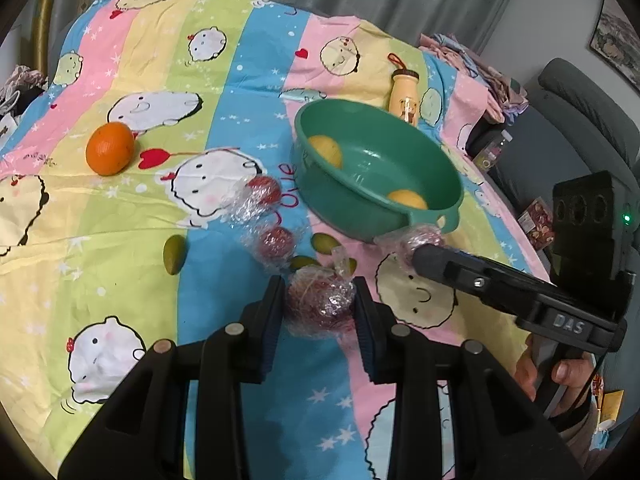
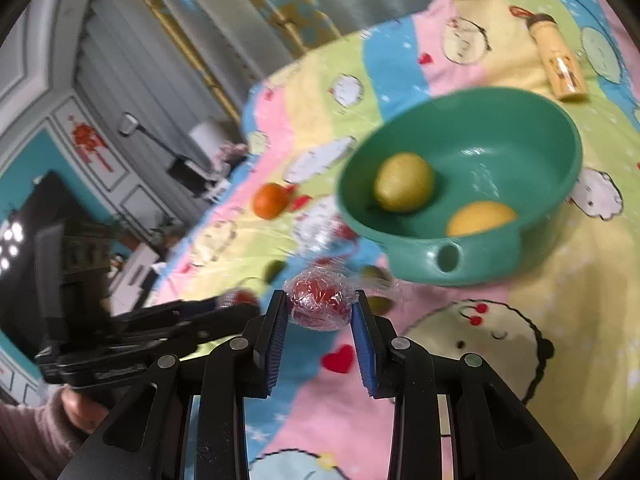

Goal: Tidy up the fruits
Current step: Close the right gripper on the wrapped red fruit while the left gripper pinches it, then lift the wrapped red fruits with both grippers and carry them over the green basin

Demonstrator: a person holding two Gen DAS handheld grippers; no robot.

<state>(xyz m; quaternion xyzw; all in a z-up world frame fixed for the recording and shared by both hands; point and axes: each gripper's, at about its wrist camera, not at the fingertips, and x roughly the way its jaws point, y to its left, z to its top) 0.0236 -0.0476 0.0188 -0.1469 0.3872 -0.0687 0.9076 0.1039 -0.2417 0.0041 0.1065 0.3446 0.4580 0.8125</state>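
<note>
Between you and the green basin [image 1: 360, 200], wrapped red fruits [image 1: 276, 240] and small green fruits [image 1: 175, 255] crowd the bedspread [image 1: 120, 280]. The basin's near rim and handle stand ahead. Toward the left edge only an orange [image 1: 109, 148] interrupts open cloth.

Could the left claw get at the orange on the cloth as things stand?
Probably not yet. The left claw is shut on a wrapped red fruit, so it has no free grip. The path itself looks clear: the orange sits alone on the cloth, with nothing between.
</note>
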